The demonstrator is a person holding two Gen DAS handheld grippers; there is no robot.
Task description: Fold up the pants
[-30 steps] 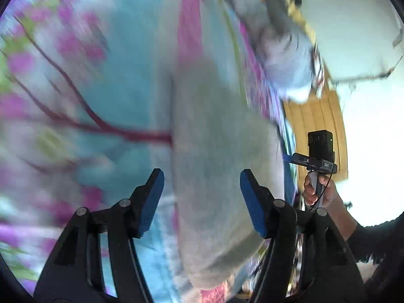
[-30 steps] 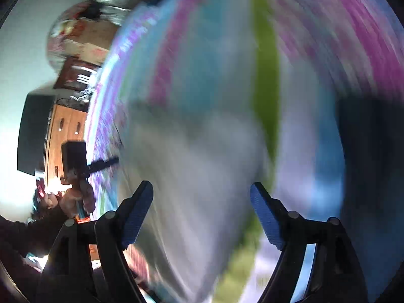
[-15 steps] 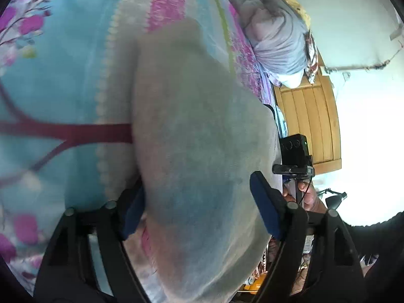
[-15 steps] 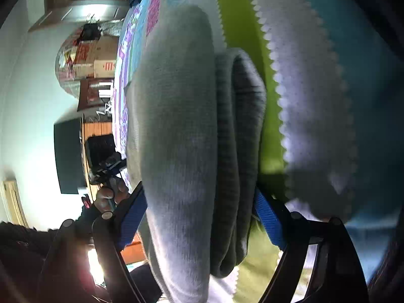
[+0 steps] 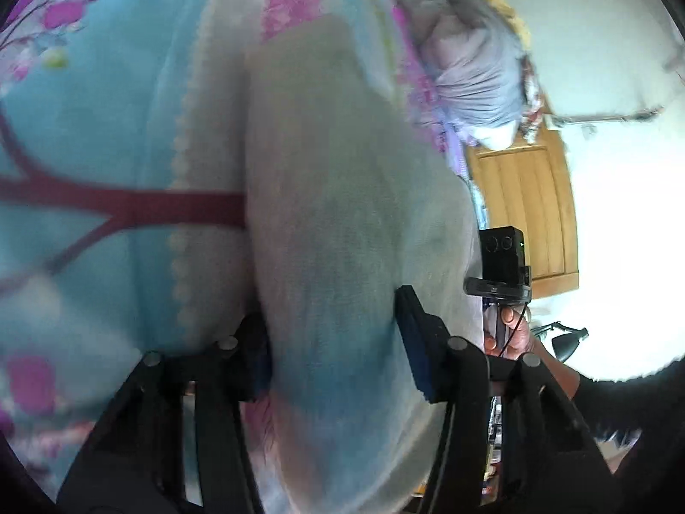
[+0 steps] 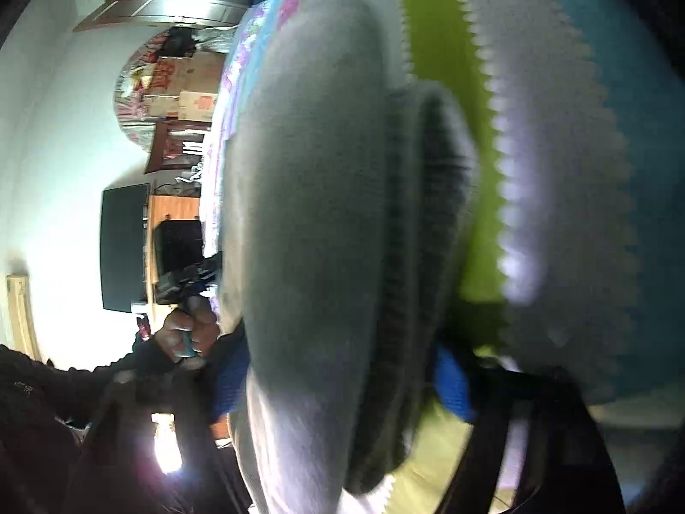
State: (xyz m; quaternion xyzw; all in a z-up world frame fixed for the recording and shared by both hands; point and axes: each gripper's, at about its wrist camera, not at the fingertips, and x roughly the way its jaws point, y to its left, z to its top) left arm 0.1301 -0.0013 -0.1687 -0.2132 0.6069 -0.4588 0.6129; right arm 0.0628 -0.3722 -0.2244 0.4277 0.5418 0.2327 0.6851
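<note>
Pants [image 5: 342,231] edge between hand-held gripper [image 5: 338,342] fingers

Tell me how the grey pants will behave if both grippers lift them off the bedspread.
The grey pants look like soft knit, so they will probably sag between the left gripper and right gripper. Their stacked folds may slip open. The fuzzy surface likely grips the pads well.

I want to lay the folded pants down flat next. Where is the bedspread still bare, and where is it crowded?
Bare bedspread lies on the far side of the grey pants from the other gripper: the blue patch with the dark red branch. In the right wrist view, the green stripe and blue beyond are bare too. The bundled grey bedding near the wooden headboard crowds that end.
</note>
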